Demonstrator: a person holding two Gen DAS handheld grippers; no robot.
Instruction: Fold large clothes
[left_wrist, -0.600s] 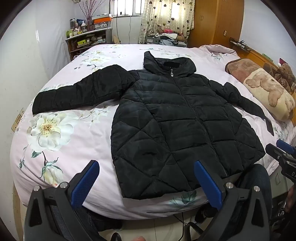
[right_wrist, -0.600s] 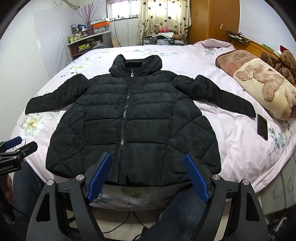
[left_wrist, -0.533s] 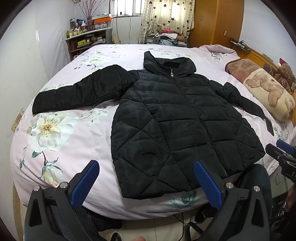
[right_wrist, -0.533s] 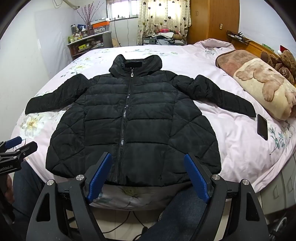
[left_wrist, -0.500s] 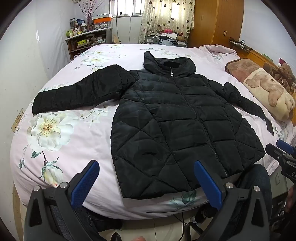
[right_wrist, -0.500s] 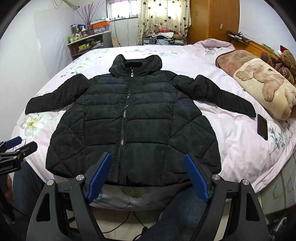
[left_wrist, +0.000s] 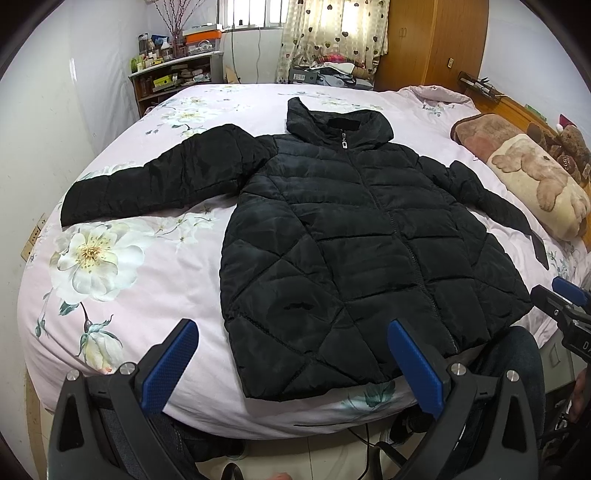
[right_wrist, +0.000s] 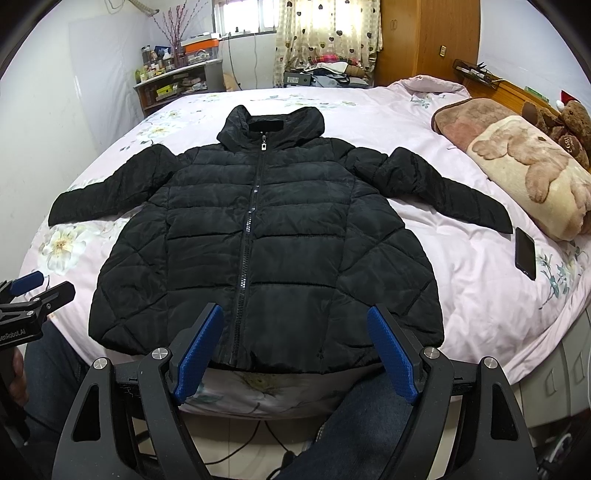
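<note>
A black phone (right_wrist: 525, 253) lay on the floral bedsheet (left_wrist: 155, 266). A teddy bear (right_wrist: 570, 127) sat behind the bear-print blanket (right_wrist: 532, 173).

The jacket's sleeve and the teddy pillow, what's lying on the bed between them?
A dark phone lies on the bedsheet between the jacket sleeve's cuff and the bear-print pillow. The right wrist view shows it best.

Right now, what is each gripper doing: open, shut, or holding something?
Left gripper: open, empty, hovering short of the black quilted puffer jacket.
Right gripper: open, empty, above the jacket's hem, not touching it.
</note>
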